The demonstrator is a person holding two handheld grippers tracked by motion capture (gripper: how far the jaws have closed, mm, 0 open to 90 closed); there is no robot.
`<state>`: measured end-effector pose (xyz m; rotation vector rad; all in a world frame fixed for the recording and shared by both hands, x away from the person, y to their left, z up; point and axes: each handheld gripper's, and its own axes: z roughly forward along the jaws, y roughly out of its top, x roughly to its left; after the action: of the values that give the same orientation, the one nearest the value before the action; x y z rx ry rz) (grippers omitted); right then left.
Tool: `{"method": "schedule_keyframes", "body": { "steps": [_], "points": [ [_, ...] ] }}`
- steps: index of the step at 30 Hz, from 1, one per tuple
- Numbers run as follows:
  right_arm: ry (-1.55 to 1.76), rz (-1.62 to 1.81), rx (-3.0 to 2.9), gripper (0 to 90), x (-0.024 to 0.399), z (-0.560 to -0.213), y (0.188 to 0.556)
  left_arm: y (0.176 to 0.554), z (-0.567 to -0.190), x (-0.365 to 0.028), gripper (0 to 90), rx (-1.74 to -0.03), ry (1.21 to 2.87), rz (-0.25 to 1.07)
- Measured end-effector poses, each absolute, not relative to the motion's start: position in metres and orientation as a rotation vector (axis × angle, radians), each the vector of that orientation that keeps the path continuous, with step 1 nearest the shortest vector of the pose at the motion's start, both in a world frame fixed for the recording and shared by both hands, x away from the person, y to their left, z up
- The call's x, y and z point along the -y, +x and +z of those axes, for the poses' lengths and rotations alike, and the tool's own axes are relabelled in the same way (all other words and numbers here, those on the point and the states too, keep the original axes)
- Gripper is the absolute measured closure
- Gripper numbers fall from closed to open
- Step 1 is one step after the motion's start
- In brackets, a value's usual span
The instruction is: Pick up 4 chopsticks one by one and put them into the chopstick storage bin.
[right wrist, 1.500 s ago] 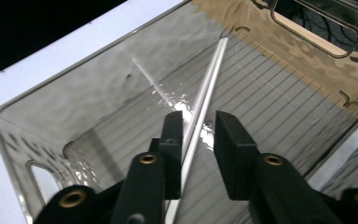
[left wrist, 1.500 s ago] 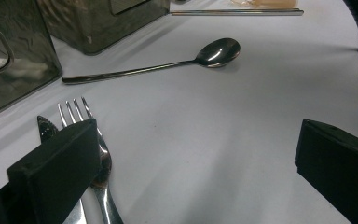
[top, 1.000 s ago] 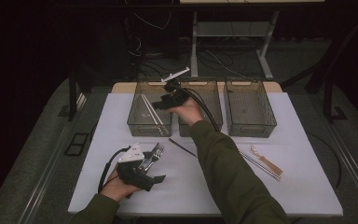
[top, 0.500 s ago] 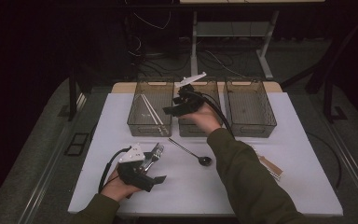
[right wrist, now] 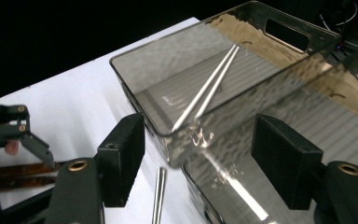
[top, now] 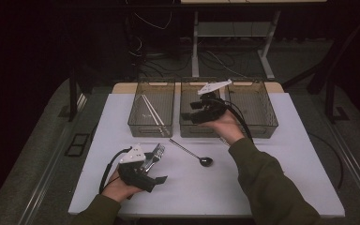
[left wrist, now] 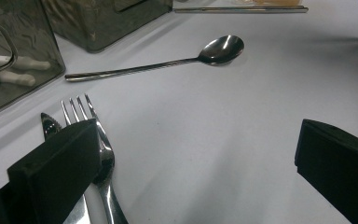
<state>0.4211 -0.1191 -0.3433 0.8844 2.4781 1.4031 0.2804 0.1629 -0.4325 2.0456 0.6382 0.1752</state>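
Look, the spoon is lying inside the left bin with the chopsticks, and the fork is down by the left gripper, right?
Not quite. The spoon lies on the white table, in front of the bins, as the high view shows. The chopsticks are in the left bin, and the fork is by the left gripper.

Along the far edge of our white table (top: 281, 187), three clear bins (top: 152, 110) stand side by side with barely a gap, walling off that side. Near the front-left corner, a fork (top: 155, 152) and a spoon (top: 190, 152) at the middle break up the surface. We see bare table toward the right edge and front-right corner.
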Motion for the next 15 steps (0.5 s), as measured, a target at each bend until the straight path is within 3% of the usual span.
{"method": "schedule_keyframes", "body": {
  "steps": [15],
  "points": [
    [0.875,1.394,-2.474,34.8,0.168,-0.35,0.39,0.279,-0.434,-0.16,0.0,-0.644,2.05,0.182]
  ]
}}
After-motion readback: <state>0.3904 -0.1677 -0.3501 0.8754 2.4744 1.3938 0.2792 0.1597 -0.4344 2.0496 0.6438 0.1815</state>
